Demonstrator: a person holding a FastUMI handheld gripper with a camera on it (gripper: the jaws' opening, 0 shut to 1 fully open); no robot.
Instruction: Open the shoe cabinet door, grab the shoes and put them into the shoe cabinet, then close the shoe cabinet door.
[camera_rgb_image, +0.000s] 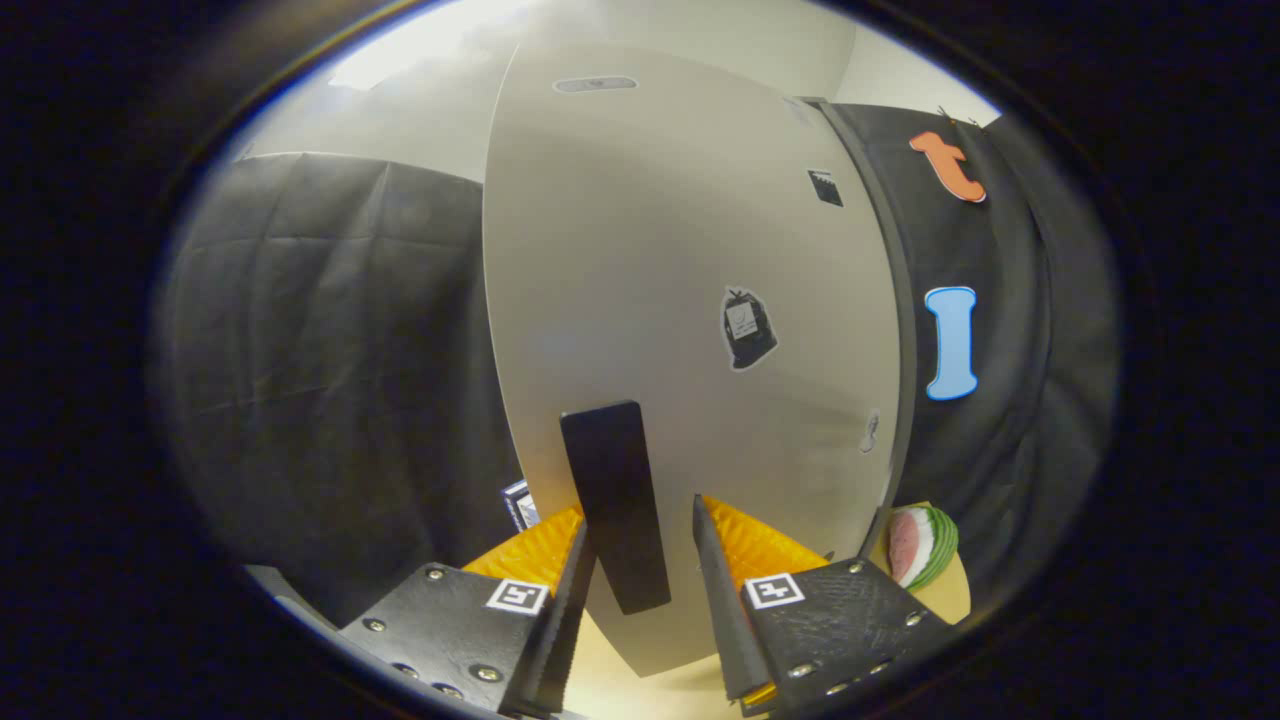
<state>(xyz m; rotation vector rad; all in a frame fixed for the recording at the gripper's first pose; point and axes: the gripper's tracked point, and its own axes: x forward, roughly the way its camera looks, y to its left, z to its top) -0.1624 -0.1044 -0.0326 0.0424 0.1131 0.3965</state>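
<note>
Jaws (640, 600) sit spread either side of the black handle (615, 505) on the cabinet door (660, 300); handle is between them, nearer the left finger. That finger may be touching its edge; there's a clear gap to the right one, so no grip yet. Door looks closed or close to it, pale panel straight ahead of the jaws with a few stickers (748, 328) beyond the handle. Shoes: can't place them from here. Step looks like either grabbing the handle to open or finishing a close, can't tell which. Risks as I see them: handle is off-centre, so clenching now probably pushes it sideways first and twists the gripper in the hand. The handle is a flat smooth bar, so a shallow bite near its lower end could slip off once the pull starts. Pulling straight back instead of along the hinge arc would likely pop the jaws off or drag the whole cabinet. Striped watermelon toy (922, 545) sits on the surface just right of the jaws; a wide door swing or elbow move could knock it.
</note>
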